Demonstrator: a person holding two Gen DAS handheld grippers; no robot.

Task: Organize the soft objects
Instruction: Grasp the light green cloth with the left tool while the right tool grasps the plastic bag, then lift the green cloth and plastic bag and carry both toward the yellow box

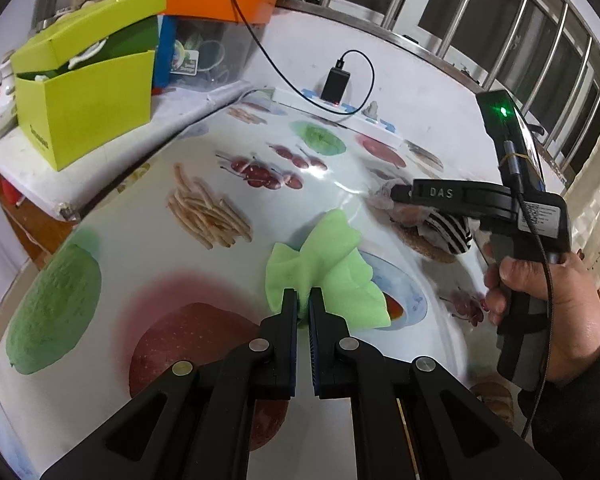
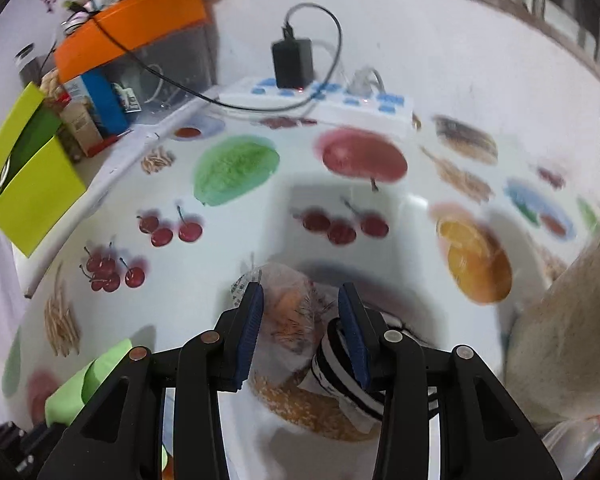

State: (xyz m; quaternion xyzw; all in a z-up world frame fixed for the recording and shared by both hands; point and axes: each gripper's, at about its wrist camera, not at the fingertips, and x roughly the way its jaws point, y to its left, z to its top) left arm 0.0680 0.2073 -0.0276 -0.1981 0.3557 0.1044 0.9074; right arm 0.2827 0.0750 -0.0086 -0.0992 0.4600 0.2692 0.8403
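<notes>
The left gripper [image 1: 304, 300] pinches the green cloth [image 1: 332, 276], beside the bag [image 2: 288, 320]. The right gripper [image 2: 300, 304] gapes around that bag, holding nothing; closing, it may snag the striped sock [image 2: 340, 368] too.

"DAS" stands in raised letters on the right hand-held gripper [image 1: 396, 194]; other labels are too blurred to read.

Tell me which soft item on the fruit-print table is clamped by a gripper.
The crumpled light-green foam sheet, pinched by the left gripper. The clear plastic bag and black-and-white striped cloth merely sit between the open right gripper's fingers.
</notes>
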